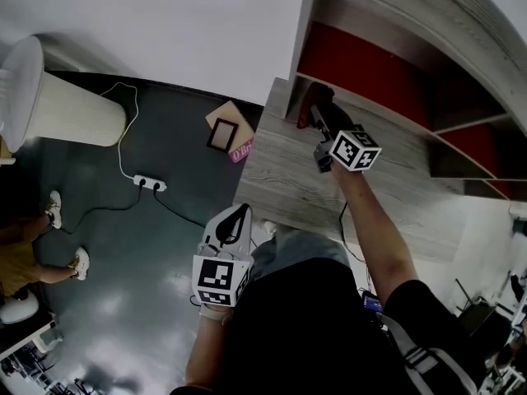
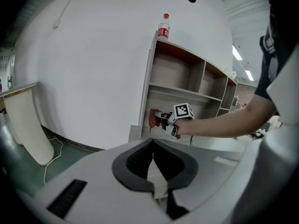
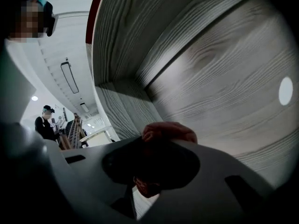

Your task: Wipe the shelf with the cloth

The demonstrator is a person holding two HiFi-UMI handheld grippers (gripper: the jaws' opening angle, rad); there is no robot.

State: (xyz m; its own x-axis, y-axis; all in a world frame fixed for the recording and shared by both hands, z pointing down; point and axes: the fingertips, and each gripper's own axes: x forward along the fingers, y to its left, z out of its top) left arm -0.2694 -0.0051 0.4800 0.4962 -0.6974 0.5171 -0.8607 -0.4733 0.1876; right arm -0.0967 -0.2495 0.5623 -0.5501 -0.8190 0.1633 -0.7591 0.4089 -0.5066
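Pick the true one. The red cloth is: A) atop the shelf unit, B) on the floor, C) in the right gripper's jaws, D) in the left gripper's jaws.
C: the right gripper is shut on the red cloth, beside the wooden shelf.

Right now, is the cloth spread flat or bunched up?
Bunched: the red cloth is a wad clamped in the right tongs, bulging past their tips.

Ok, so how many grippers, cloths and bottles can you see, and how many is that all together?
Grippers: 2 (left gripper, right gripper)
Cloths: 1 (red cloth, pinched in the right gripper's jaws)
Bottles: 1 (bottle, standing on top of the shelf)
Total: 4
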